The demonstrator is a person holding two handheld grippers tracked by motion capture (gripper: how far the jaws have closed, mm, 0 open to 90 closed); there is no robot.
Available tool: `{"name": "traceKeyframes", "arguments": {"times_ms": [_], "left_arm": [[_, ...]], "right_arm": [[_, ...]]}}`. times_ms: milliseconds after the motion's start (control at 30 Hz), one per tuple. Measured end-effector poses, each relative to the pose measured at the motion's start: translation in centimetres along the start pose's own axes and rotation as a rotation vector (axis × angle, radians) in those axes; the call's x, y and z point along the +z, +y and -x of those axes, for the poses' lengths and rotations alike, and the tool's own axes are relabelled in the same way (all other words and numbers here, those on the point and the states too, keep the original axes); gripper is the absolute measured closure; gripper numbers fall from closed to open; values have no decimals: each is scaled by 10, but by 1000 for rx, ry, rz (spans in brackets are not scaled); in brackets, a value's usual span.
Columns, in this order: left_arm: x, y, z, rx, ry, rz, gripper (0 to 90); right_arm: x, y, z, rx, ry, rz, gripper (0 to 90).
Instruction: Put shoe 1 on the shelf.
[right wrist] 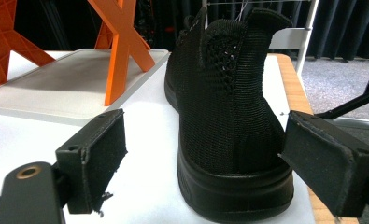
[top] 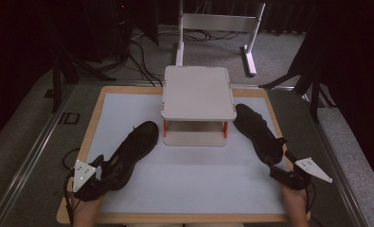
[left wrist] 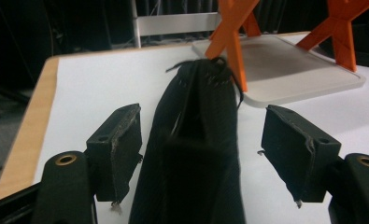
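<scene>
Two black knit shoes lie on the white mat. The left shoe (top: 133, 150) lies slanted, with its heel end between the jaws of my left gripper (top: 109, 172). In the left gripper view that shoe (left wrist: 191, 140) runs away from the camera, and the left gripper (left wrist: 203, 135) stands open with a gap at each pad. The right shoe (top: 258, 130) stands upright beside the stand. My right gripper (top: 278, 161) is at its heel. In the right gripper view, the right gripper (right wrist: 205, 144) is open around the heel (right wrist: 229, 116), with the left pad well clear of it.
A small stand (top: 199, 92) with a pale top, pale base and orange legs (right wrist: 119, 46) sits at the mat's far middle, between the shoes. The table has a wooden rim (top: 175, 218). A white frame (top: 218, 23) and cables are on the floor beyond.
</scene>
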State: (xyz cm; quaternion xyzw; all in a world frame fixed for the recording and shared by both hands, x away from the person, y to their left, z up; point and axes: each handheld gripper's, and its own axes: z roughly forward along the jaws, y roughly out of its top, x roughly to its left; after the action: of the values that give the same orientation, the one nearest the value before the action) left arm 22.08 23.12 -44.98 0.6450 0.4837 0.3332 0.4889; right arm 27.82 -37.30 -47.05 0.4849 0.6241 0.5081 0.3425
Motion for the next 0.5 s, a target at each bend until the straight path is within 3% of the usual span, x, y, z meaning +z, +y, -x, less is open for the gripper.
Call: {"name": "traceKeyframes", "arguments": {"times_ms": [233,333,500], "left_arm": [[16,-16,-5,-40,-23,-34,302],[19,-21,-6,-20,2,-39,340],[17,-23,-7,-26,-13,-18,481]], "right_arm": [[0,0,0,-1,-3,-1,134],[0,0,0,-2,-5,0,134],[0,0,0,-4,-6,2,134]]}}
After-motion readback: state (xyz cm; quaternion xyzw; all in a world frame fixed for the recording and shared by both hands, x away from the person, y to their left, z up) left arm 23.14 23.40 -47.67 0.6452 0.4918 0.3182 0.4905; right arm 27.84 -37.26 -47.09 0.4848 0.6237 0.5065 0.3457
